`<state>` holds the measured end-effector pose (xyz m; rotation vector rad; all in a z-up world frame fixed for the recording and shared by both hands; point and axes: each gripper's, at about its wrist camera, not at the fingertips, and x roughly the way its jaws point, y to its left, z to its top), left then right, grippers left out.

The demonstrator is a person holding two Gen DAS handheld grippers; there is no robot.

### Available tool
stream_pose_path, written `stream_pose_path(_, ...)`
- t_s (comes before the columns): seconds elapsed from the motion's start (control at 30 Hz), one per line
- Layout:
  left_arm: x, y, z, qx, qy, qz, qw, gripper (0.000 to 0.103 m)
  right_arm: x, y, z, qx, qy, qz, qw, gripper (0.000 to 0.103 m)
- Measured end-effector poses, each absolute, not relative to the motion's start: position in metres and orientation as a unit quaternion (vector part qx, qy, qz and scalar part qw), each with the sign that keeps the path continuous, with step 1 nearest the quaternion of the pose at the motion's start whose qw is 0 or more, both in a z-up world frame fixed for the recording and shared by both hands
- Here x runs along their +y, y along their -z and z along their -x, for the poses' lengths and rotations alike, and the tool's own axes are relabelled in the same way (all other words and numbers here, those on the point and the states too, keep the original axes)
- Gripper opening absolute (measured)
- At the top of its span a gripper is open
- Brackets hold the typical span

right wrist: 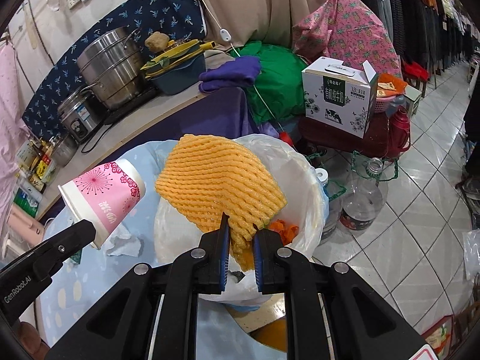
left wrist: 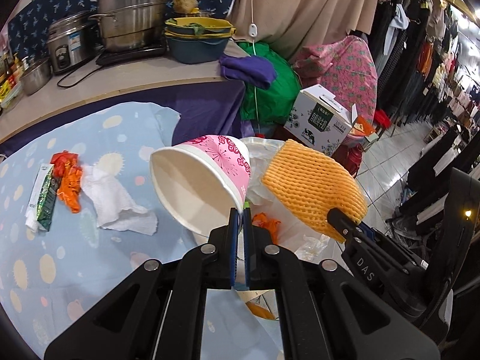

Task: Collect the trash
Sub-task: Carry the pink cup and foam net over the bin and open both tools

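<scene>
Clothing racks line a tiled shop aisle on the right, and a counter at the far left carries a steel steamer pot (left wrist: 132, 12), a rice cooker (left wrist: 67, 46) and stacked basins (left wrist: 198, 34). Nearer lies a table under a light blue spotted cloth (left wrist: 45, 240), and just beside its right edge stands a white bin lined with a clear plastic bag (right wrist: 300, 162); crumpled orange plastic (right wrist: 283, 228) already lies inside. The left gripper (left wrist: 240, 219) has its fingers pinched nearly together on the rim of a pink flowered paper cup (left wrist: 207, 180), held tipped on its side with the white mouth facing the camera, over the table's edge next to the bin. The right gripper (right wrist: 241, 234) has its fingers narrowly closed on the lower end of a yellow foam fruit net (right wrist: 219, 186), which fans out above the bin's opening. On the cloth to the left remain a green and white carton (left wrist: 45, 198), another wad of orange plastic (left wrist: 69, 180) touching it, and a crumpled white paper towel (left wrist: 117, 201) just beside that. A white milk box (right wrist: 339, 96) sits beyond the bin, with an empty clear jug (right wrist: 364, 198) on the floor.
</scene>
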<state>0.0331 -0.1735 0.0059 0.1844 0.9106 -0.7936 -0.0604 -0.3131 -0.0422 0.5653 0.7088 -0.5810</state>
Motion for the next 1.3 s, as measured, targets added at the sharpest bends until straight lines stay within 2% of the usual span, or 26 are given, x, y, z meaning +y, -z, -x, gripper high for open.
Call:
stream_pose_path(0.53,-0.212,0.022,-0.038,0.445,0.362,-0.122,0.81,0.003,-0.334,0.068,0.046,0.368,0.283,-0.274,0.842,0.015)
stream_pose_path(0.73,-0.216,0.029,-0.041,0.447,0.359,-0.121,0.81,0.003,-0.337,0.073,0.043,0.369,0.284,-0.281,0.839,0.02)
stream_pose_path(0.83,-0.217,0.029,-0.04,0.443,0.357,-0.122,0.814,0.003,-0.337,0.072,0.044,0.364,0.287,-0.285,0.839,0.026)
stream_pose_path(1.07,-0.221,0.031,-0.045,0.447,0.351,-0.121,0.813,0.004,-0.341,0.066,0.044,0.353,0.289,-0.287,0.842,0.032)
stream_pose_path(1.1,-0.221,0.031,-0.046,0.448,0.35,-0.122,0.814,0.005,-0.341,0.065,0.043,0.351,0.29,-0.287,0.843,0.033)
stream_pose_path(1.23,-0.218,0.029,-0.047,0.446,0.346,-0.116,0.817,0.023,-0.342,0.059,0.043,0.343,0.29,-0.288,0.845,0.038)
stream_pose_path(1.3,-0.217,0.028,-0.047,0.444,0.344,-0.116,0.819,0.025,-0.342,0.057,0.043,0.34,0.289,-0.289,0.847,0.039)
